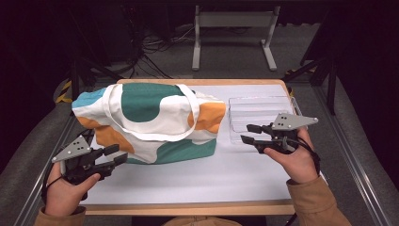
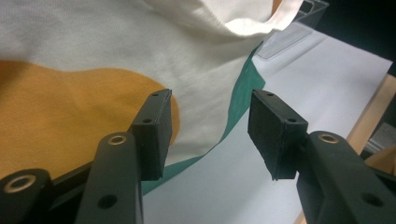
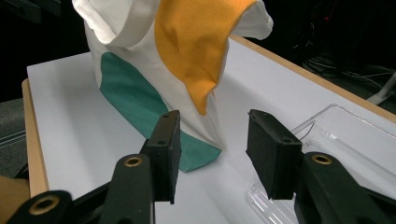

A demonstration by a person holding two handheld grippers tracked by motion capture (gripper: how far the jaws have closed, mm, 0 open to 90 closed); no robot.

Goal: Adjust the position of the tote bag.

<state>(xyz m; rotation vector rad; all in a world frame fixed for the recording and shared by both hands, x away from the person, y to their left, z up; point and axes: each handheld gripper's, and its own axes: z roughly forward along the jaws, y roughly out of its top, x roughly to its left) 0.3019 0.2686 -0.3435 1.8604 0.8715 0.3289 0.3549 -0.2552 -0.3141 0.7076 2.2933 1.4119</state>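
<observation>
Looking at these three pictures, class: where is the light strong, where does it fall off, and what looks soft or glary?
High view: the table is brightly lit, the room behind nearly black. Left gripper view: the tote bag is evenly lit, its near fabric slightly soft. Right gripper view: the clear tray catches faint glare.

Tote bags: one cloth bag (image 1: 150, 123) in white, teal and orange is lying on the table.
Bag handles: one white loop (image 1: 141, 134) is showing on the upper side.
Clear trays: one plastic tray (image 1: 259, 106) is sitting just beside the bag.
Grippers: two are hovering over the table, a left gripper (image 1: 115, 156) and a right gripper (image 1: 251, 133).
Tables: one white-topped table (image 1: 197, 179) is carrying everything.
</observation>
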